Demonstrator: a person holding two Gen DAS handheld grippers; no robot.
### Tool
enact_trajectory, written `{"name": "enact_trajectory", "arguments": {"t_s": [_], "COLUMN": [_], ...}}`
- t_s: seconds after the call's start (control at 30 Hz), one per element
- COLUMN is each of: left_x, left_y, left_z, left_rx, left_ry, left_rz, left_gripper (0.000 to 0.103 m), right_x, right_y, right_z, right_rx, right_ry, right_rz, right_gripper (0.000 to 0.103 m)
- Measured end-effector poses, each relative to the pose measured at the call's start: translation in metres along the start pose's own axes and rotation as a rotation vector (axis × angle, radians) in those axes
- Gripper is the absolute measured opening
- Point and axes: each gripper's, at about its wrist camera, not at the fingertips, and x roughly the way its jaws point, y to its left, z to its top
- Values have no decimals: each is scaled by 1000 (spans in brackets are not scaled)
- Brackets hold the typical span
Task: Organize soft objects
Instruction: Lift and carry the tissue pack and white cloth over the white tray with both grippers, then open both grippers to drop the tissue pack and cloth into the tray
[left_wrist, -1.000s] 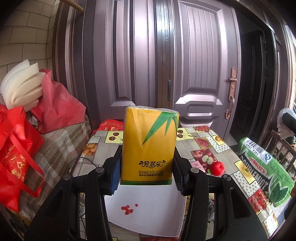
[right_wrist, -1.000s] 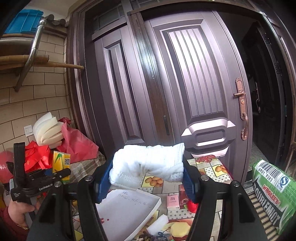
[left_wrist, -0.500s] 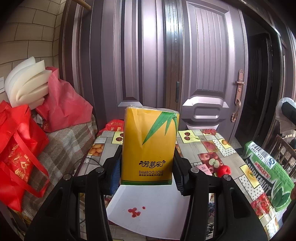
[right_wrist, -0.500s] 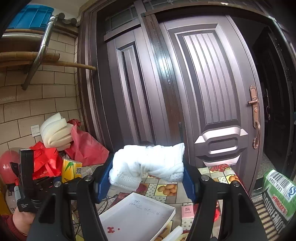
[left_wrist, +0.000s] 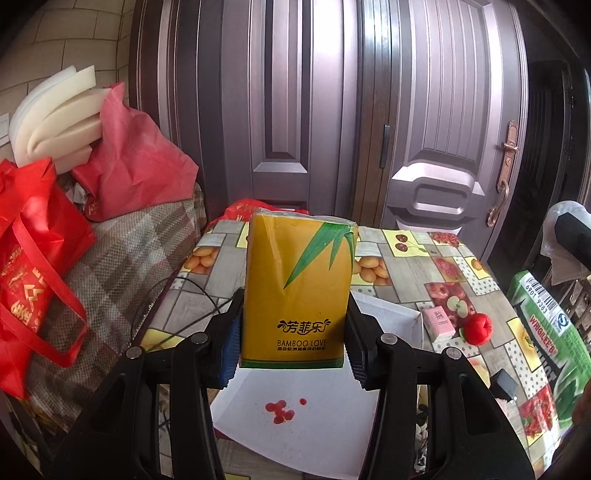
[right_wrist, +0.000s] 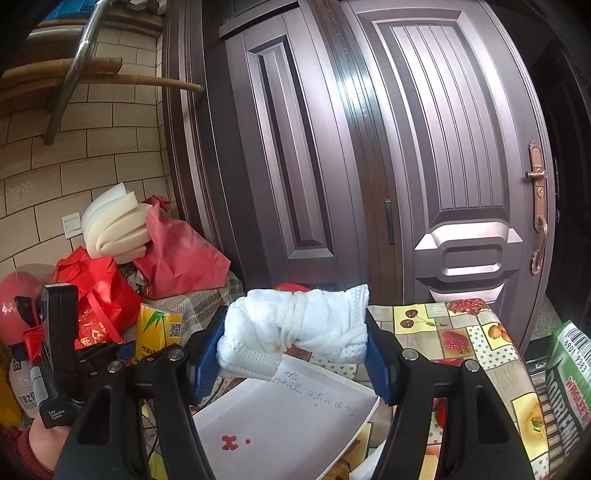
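Observation:
My left gripper (left_wrist: 293, 349) is shut on a yellow tissue pack (left_wrist: 297, 291) marked BAMBOO LOVE and holds it upright above a white tray (left_wrist: 314, 413). My right gripper (right_wrist: 293, 349) is shut on a rolled white knitted cloth (right_wrist: 295, 326) and holds it above the same white tray (right_wrist: 288, 421). In the right wrist view the left gripper (right_wrist: 92, 354) with the tissue pack (right_wrist: 157, 330) shows at the left, beside the tray. The tray has small red spots on its floor.
The table (left_wrist: 406, 258) has a fruit-pattern cloth. On it are a red toy apple (left_wrist: 478, 328), a small pink box (left_wrist: 437, 321) and a green Doublemint bag (left_wrist: 543, 339). Red bags (left_wrist: 33, 251) and white foam (left_wrist: 55, 122) pile at the left. A brown door (left_wrist: 369, 110) stands behind.
Both views have swung right and tilted a little downward. The tray now lies closer under both grippers. Both grips are unchanged.

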Motion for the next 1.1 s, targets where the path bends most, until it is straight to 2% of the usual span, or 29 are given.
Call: {"name": "enact_trajectory", "arguments": {"t_s": [0.13,0.33,0.57,0.63,0.7,0.73,0.77,0.8,0.87,1.0,1.1], "left_x": [50,103,140,142,139,136,132,127,118,92,64], "left_y": [9,13,8,8,9,9,10,13,17,24,23], "left_z": [-21,-64,-79,-79,-76,-75,-74,-72,-71,-68,-63], "left_rx": [-48,-94,-102,-111,-103,-96,-96,-102,-113,-148,-147], "left_ry": [132,283,361,353,308,279,250,224,196,144,100], "left_rz": [-2,-25,-44,-48,-20,-7,2,3,16,22,8], "left_gripper": [48,48,48,49,64,95,103,103,103,103,103], "right_x": [55,111,140,145,146,146,146,143,138,113,80], "right_y": [-4,-4,-9,-9,-7,-5,-4,-4,-5,-6,-12], "right_z": [-29,-84,-114,-116,-118,-119,-120,-120,-121,-114,-92], "right_rx": [22,6,-1,-13,-34,-48,-62,-70,-66,-58,-59], "right_ry": [182,376,471,476,475,470,463,451,426,356,262], "right_rz": [16,2,-23,-29,-13,-11,-15,-26,-30,-43,-46], "right_gripper": [66,66,68,70,78,82,86,94,103,103,103]}}
